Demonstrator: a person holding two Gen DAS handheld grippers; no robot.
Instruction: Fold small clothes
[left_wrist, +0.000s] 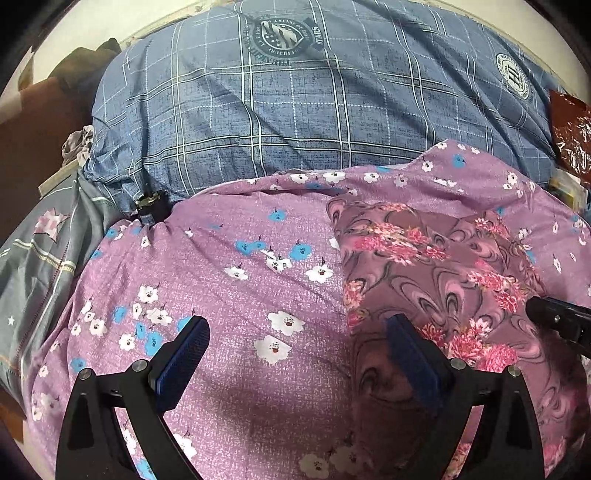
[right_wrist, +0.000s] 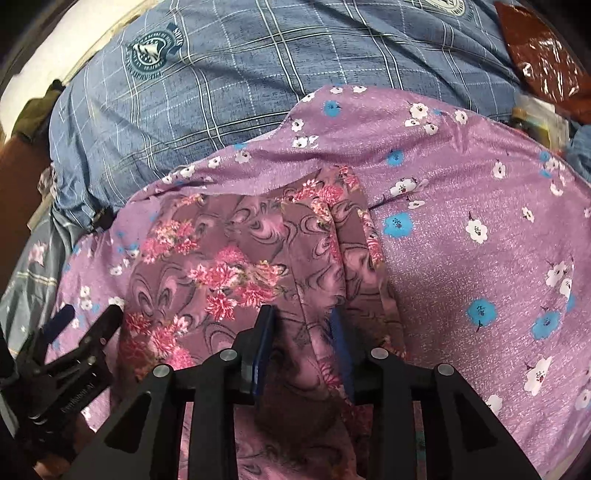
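A small mauve garment with pink flowers and swirls (left_wrist: 436, 266) lies on a purple floral bedsheet (left_wrist: 236, 295). My left gripper (left_wrist: 299, 354) is open, hovering over the garment's left edge; one blue pad is over the sheet, the other over the garment. In the right wrist view the garment (right_wrist: 221, 258) shows a fold near its right side. My right gripper (right_wrist: 303, 332) is shut on a raised fold of the garment. The left gripper (right_wrist: 74, 332) shows at the lower left there. The right gripper's tip (left_wrist: 554, 317) shows at the right edge of the left wrist view.
A blue plaid quilt with crests (left_wrist: 295, 110) is bunched behind the sheet. A grey starred cloth (left_wrist: 44, 258) lies at the left. A red-brown plastic bag (right_wrist: 543, 55) sits at the far right. A small dark object (left_wrist: 151, 208) lies at the quilt's edge.
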